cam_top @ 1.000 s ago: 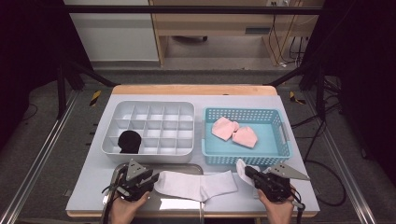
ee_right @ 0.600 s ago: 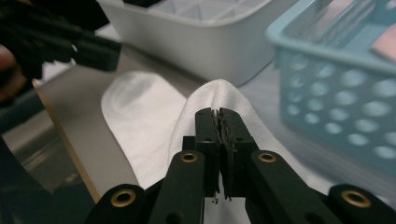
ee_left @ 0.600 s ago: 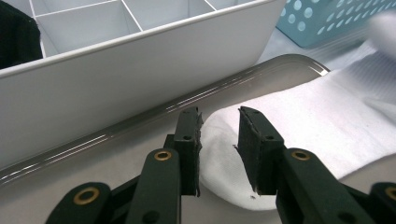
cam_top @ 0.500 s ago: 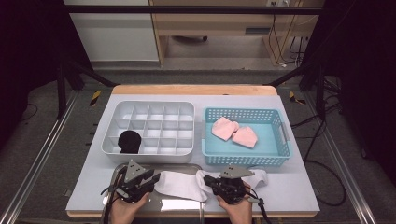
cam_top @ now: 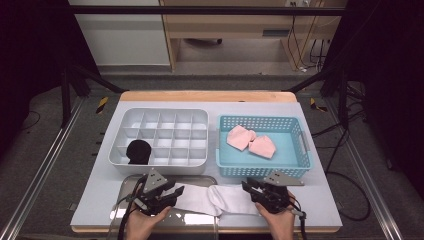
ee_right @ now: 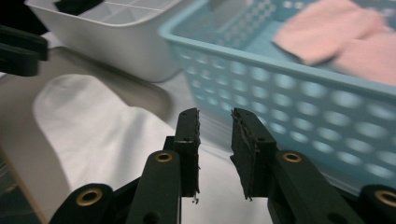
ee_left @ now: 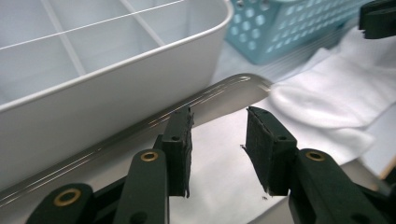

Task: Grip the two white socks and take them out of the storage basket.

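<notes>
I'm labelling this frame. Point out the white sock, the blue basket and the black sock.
white sock (cam_top: 220, 198), high view, the folded middle.
blue basket (cam_top: 260, 170), high view, its near perforated wall.
black sock (cam_top: 138, 151), high view, centre of the rolled bundle in the white divided tray's compartment.

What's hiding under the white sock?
The white sock lies partly on a shiny metal tray and partly on the table. The tray's bare edge shows around it; anything beneath the sock itself is covered.

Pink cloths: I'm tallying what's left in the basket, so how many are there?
2. One pink cloth lies left of centre in the blue basket; the other lies beside it to the right, overlapping it. More could be hidden beneath them.
</notes>
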The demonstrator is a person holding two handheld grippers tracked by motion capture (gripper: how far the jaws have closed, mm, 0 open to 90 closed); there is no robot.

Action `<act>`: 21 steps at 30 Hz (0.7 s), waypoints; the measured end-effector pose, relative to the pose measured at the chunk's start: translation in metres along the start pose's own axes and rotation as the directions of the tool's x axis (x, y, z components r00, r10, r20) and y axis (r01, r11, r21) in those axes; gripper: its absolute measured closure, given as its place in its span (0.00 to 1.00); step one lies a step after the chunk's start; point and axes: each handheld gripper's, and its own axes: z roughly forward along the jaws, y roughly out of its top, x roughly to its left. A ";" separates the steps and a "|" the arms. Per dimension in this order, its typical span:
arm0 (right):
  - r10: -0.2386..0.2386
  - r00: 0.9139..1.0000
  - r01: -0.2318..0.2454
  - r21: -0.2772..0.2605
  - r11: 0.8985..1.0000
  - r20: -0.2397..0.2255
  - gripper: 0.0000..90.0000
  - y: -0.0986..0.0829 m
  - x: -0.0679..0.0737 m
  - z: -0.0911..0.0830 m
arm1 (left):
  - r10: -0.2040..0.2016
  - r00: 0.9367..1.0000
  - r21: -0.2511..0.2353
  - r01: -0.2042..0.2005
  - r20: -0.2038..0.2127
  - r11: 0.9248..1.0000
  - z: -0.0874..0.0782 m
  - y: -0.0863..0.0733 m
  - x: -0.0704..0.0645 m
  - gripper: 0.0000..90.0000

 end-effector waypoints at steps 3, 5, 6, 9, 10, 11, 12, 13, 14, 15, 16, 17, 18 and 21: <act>0.005 0.998 -0.006 0.012 1.000 0.064 0.77 -0.004 -0.013 -0.010 | 0.012 1.000 -0.003 -0.012 0.015 1.000 0.005 0.009 -0.008 0.65; 0.010 0.995 -0.014 0.037 0.999 0.099 0.75 -0.007 -0.020 -0.013 | 0.020 1.000 0.004 -0.020 0.021 1.000 0.011 0.013 -0.013 0.65; 0.012 0.994 -0.018 0.052 0.998 0.111 0.74 -0.009 -0.023 -0.014 | 0.021 0.999 0.011 -0.022 0.026 1.000 0.015 0.015 -0.015 0.65; 0.004 0.989 -0.016 0.079 0.997 0.151 0.72 -0.016 -0.030 -0.015 | 0.033 0.999 0.031 -0.034 0.038 0.999 0.027 0.018 -0.024 0.65; 0.001 0.987 -0.014 0.083 0.996 0.159 0.72 -0.017 -0.033 -0.015 | 0.036 0.998 0.039 -0.037 0.044 0.999 0.031 0.018 -0.027 0.65; 0.000 0.986 -0.014 0.086 0.996 0.167 0.71 -0.019 -0.034 -0.015 | 0.036 0.998 0.046 -0.039 0.051 0.998 0.036 0.018 -0.030 0.65; 0.003 0.985 -0.018 0.084 0.996 0.172 0.70 -0.020 -0.036 -0.016 | 0.038 0.998 0.053 -0.041 0.054 0.998 0.040 0.018 -0.033 0.65; 0.001 0.984 -0.016 0.083 0.996 0.177 0.69 -0.021 -0.037 -0.017 | 0.039 0.997 0.066 -0.043 0.061 0.997 0.044 0.018 -0.036 0.65; 0.001 0.983 -0.017 0.082 0.996 0.185 0.68 -0.022 -0.039 -0.018 | 0.045 0.997 0.075 -0.049 0.063 0.996 0.049 0.018 -0.039 0.65; 0.000 0.981 -0.016 0.081 0.997 0.194 0.67 -0.022 -0.040 -0.019 | 0.047 0.997 0.090 -0.053 0.064 0.995 0.055 0.017 -0.042 0.66; 0.003 0.981 -0.020 0.085 0.996 0.195 0.67 -0.022 -0.041 -0.020 | 0.044 0.996 0.107 -0.052 0.073 0.993 0.059 0.017 -0.044 0.66; 0.005 0.979 -0.024 0.089 0.996 0.202 0.66 -0.023 -0.042 -0.020 | 0.046 0.996 0.119 -0.055 0.078 0.991 0.064 0.016 -0.046 0.66; 0.005 0.979 -0.025 0.095 0.995 0.204 0.66 -0.024 -0.044 -0.020 | 0.050 0.996 0.129 -0.060 0.077 0.990 0.067 0.015 -0.047 0.67; 0.016 0.978 -0.039 0.110 0.993 0.207 0.68 -0.027 -0.047 -0.020 | 0.051 0.996 0.166 -0.063 0.077 0.984 0.076 0.012 -0.051 0.68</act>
